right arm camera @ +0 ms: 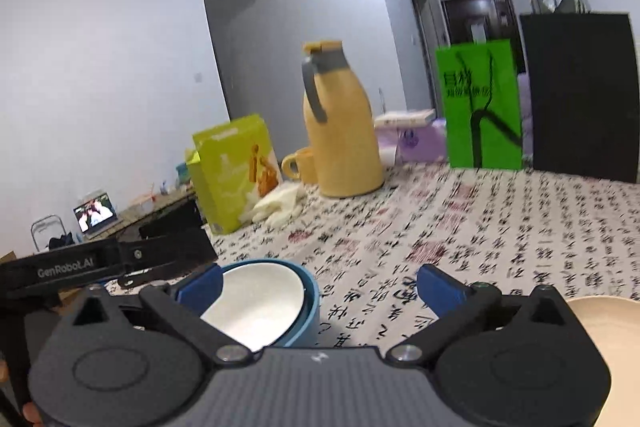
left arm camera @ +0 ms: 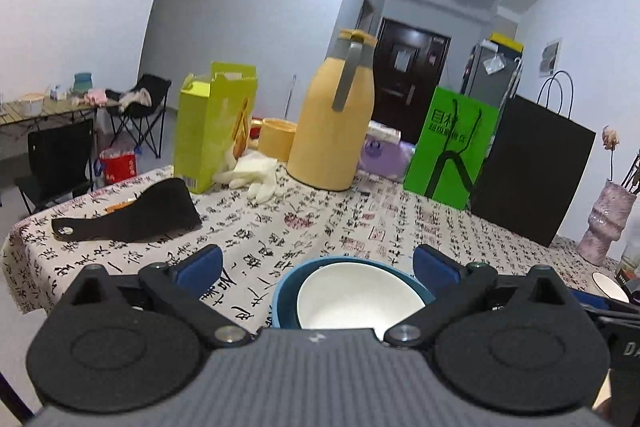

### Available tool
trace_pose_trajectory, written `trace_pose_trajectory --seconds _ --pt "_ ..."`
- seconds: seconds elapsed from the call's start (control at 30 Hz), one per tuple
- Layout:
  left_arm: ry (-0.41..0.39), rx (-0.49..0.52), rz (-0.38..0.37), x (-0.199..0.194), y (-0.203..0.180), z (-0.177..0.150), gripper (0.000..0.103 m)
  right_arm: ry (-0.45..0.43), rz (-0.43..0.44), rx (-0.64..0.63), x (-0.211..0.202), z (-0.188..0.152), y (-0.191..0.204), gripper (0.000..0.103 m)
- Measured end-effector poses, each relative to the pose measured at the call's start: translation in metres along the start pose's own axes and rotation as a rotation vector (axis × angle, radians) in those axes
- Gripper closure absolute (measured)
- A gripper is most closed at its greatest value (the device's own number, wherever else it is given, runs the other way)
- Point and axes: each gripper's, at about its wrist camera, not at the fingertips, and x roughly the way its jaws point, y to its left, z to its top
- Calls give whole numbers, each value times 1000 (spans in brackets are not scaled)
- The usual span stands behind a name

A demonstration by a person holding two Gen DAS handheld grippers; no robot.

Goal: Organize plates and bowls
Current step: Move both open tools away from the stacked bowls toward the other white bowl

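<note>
Table [left arm camera: 360, 227]: smaller bowl [left arm camera: 356, 297] nested in larger bowl [left arm camera: 286, 297], at near edge. Behind: carton [left arm camera: 214, 127] left, gloves [left arm camera: 256, 175] at its foot, jug [left arm camera: 334, 115] centre with mug [left arm camera: 276, 139] behind it, two paper bags [left arm camera: 452, 147] right. Spatula [left arm camera: 128, 217] lies left of the bowls.

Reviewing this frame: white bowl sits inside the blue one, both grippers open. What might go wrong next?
1. The white bowl sits tilted in the blue bowl; a nudge may rock or slide it.
2. The left gripper and right gripper are close and may collide.
3. The beige dish beside the right gripper may get bumped.
</note>
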Motion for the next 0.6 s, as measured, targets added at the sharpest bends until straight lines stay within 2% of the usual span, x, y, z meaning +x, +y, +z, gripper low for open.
trace_pose_trajectory --seconds 0.1,0.3,0.6 --pt "-32 19 6 -9 -4 -4 0 -38 -13 -18 -15 -4 -2 0" --pt "-79 50 -29 -32 -11 -15 0 -73 -39 -18 -39 -10 -11 0" --pt "-103 90 -59 -57 -27 -28 0 -112 -65 -4 -74 -18 -25 0"
